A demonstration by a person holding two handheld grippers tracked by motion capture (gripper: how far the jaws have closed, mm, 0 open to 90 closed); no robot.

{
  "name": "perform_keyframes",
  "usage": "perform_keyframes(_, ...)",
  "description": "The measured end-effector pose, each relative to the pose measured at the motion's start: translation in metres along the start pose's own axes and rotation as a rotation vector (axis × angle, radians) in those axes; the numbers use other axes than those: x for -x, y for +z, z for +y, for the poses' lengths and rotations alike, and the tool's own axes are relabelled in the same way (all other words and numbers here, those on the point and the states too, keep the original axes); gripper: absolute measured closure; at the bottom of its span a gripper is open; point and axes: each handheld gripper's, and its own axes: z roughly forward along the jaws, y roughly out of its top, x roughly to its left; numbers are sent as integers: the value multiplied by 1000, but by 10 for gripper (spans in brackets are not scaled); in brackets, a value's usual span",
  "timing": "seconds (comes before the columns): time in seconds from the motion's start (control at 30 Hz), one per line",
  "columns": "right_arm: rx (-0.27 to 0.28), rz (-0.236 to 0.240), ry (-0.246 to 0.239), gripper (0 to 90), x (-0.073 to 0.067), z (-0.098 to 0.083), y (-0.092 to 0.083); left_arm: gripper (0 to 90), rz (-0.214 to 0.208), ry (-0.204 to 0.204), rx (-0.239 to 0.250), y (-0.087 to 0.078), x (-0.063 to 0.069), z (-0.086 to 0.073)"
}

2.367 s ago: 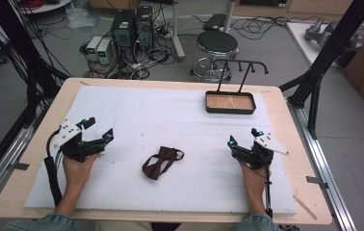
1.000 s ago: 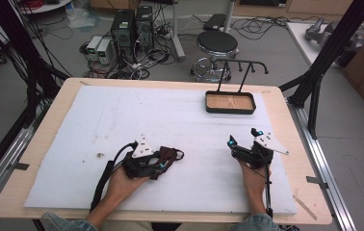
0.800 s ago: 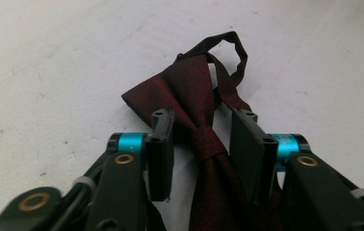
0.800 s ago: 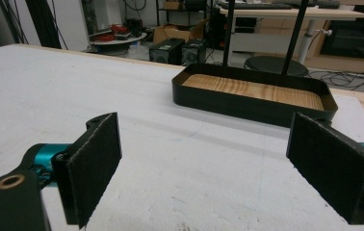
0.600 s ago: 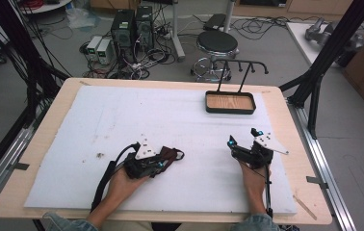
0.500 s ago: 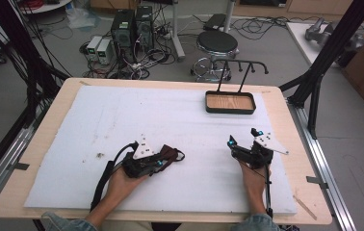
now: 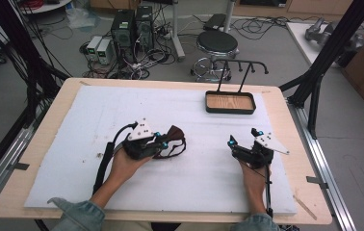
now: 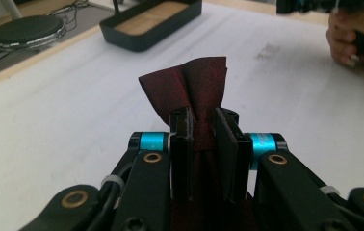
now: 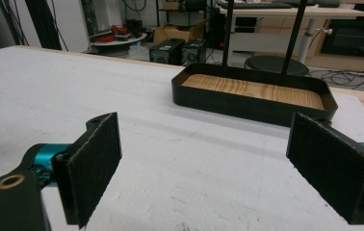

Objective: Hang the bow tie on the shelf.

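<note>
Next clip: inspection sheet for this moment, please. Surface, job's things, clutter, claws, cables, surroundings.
Surface: white foam sheet on a wooden table, small dark specks near the left forearm.
Job's things: dark red bow tie; black tray with a rack.
Clutter: nothing seen.
Claws: left claw shut on the bow tie; right claw open, resting on the sheet.
Cables: one trails from each claw.
Surroundings: stool, computer towers, cardboard box.
</note>
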Motion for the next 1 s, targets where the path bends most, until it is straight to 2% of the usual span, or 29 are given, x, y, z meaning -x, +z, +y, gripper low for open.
perform_keyframes(0.03, 0, 0, 9, 113, 0, 0, 0, 767, -10, -11, 21, 6, -6, 10)
perform_keyframes(0.13, 1, 3, 13, 113, 0, 0, 0, 767, -17, -18, 33, 12, -13, 18)
perform_keyframes(0.17, 1, 4, 13, 113, 0, 0, 0, 768, -23, -27, 44, 20, -20, 28)
perform_keyframes(0.2, 1, 4, 13, 113, 0, 0, 0, 768, -23, -27, 44, 20, -20, 28)
perform_keyframes(0.23, 5, 4, 8, 113, 1, 0, 0, 768, -30, -27, 54, 27, -25, 38)
perform_keyframes(0.27, 5, 4, 8, 113, 1, 0, 0, 768, -30, -27, 54, 27, -25, 38)
perform_keyframes(0.33, 4, 4, 10, 113, 1, 0, 0, 768, -36, -23, 69, 35, -29, 48)
perform_keyframes(0.43, 2, 6, 21, 113, 1, 0, 0, 767, -55, -38, 88, 53, -37, 67)
perform_keyframes(0.53, 3, 8, 23, 113, 1, 0, 0, 768, -66, -47, 96, 61, -40, 73)
perform_keyframes(0.57, 4, 10, 23, 113, 2, 0, 0, 767, -69, -51, 104, 70, -44, 80)
perform_keyframes(0.6, 4, 10, 23, 113, 2, 0, 0, 767, -69, -51, 104, 70, -44, 80)
perform_keyframes(0.63, 3, 12, 26, 113, 2, 0, 0, 767, -64, -59, 122, 79, -47, 86)
perform_keyframes(0.83, 6, 15, 32, 113, 2, 0, 0, 767, -46, -62, 113, 96, -62, 100)
perform_keyframes(0.87, 6, 15, 32, 113, 2, 0, 0, 767, -36, -63, 131, 99, -64, 101)
perform_keyframes(0.9, 9, 14, 27, 113, 3, 0, 0, 767, -37, -78, 137, 102, -70, 104)
perform_keyframes(1.0, 10, 15, 28, 113, 3, 0, 0, 767, -25, -82, 149, 106, -75, 110)
